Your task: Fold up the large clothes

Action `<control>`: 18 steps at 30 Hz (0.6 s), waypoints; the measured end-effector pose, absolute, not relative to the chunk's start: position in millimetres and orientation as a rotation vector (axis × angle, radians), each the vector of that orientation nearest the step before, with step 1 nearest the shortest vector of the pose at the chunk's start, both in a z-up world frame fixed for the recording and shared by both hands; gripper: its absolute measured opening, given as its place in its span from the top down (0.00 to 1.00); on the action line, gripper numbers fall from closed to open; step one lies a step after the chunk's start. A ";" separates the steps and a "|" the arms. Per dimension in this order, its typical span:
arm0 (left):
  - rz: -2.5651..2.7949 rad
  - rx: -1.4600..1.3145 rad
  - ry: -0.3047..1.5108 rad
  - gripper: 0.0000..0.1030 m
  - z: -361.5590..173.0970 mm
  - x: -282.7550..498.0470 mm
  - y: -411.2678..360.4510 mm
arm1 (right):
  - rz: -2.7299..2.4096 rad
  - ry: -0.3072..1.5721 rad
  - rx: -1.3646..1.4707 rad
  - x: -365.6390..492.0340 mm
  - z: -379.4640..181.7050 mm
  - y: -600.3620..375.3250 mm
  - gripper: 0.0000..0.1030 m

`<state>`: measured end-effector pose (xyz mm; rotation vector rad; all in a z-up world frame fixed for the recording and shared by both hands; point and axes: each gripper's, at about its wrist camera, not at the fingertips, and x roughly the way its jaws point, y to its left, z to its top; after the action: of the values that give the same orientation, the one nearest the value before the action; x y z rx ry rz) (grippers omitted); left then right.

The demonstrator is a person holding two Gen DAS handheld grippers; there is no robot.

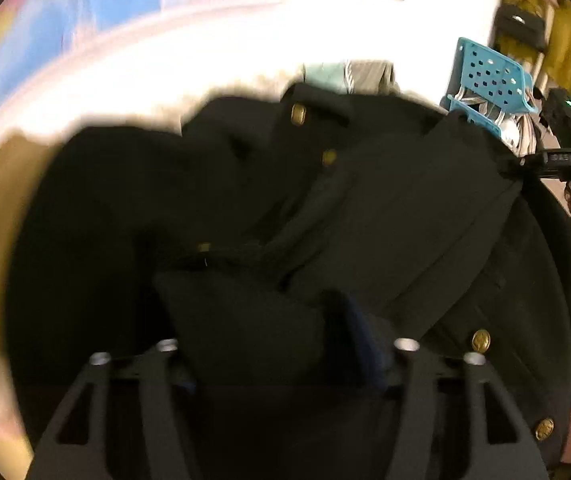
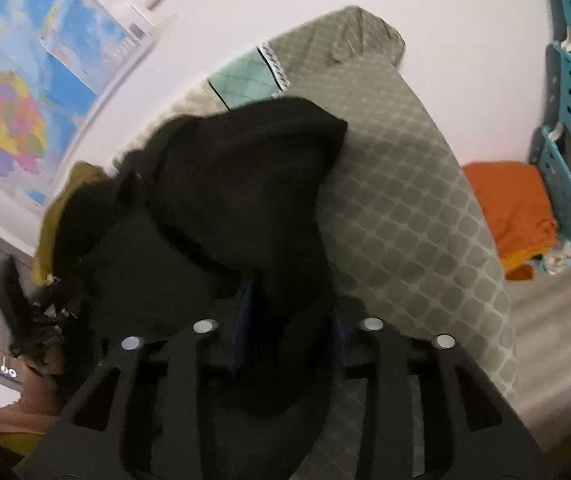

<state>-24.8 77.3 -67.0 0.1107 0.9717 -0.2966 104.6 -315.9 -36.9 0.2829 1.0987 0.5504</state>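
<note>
Since both the left gripper [image 1: 281, 344] and right gripper [image 2: 289, 332] clamp thick folds of the black brass-buttoned coat [image 1: 385, 208], it looks heavy, limp, best pinched at its edges.

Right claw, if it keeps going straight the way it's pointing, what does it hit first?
The black coat, bunched between the right claw's fingers already. Behind it lies the grey patterned cushion, though depth is hard to judge.

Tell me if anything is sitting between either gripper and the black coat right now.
Nothing visible does. The black coat already has a fold of its cloth bunched between the fingers of the left gripper, and another fold between those of the right gripper. The rest lies on the grey checked quilt.
</note>
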 end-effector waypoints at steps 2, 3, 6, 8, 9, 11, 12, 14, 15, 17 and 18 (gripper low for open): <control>-0.304 0.066 0.960 0.24 -62.3 -24.3 89.8 | 0.531 0.995 0.292 103.4 -15.9 -320.7 0.25; -0.309 0.042 0.947 0.19 -58.5 -22.9 95.9 | 0.546 0.955 0.294 104.7 -7.6 -321.0 0.24; -0.329 0.014 0.935 0.17 -51.5 -15.9 100.6 | 0.542 0.932 0.246 120.4 0.2 -306.8 0.25; -0.319 0.034 0.946 0.22 -52.8 -14.4 92.4 | 0.526 0.983 0.195 139.5 -12.5 -288.8 0.29; -0.311 0.049 0.954 0.40 -55.8 -11.6 89.4 | 0.512 1.003 0.175 146.5 -19.1 -281.9 0.32; -0.251 0.095 0.984 0.68 -66.7 -2.5 78.9 | 0.488 1.054 0.149 158.3 -34.3 -273.6 0.53; -0.205 0.106 0.984 0.83 -68.2 1.2 80.6 | 0.496 1.061 0.152 161.4 -37.4 -268.9 0.67; -0.168 0.058 0.948 0.87 -58.8 5.2 92.8 | 0.490 1.034 0.128 160.8 -32.3 -265.0 0.91; -0.136 0.029 0.915 0.89 -51.5 4.9 102.5 | 0.506 1.001 0.120 158.5 -23.0 -263.4 0.91; -0.069 0.004 0.876 0.90 -41.7 3.4 117.4 | 0.517 0.898 0.112 150.5 0.8 -261.4 0.91; -0.058 -0.011 0.871 0.90 -39.3 3.1 122.1 | 0.517 0.868 0.115 148.5 6.2 -261.9 0.86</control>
<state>3.1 122.1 -39.3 -0.0110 0.8714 -0.0584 148.5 -261.9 6.2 0.1148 0.8680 0.5169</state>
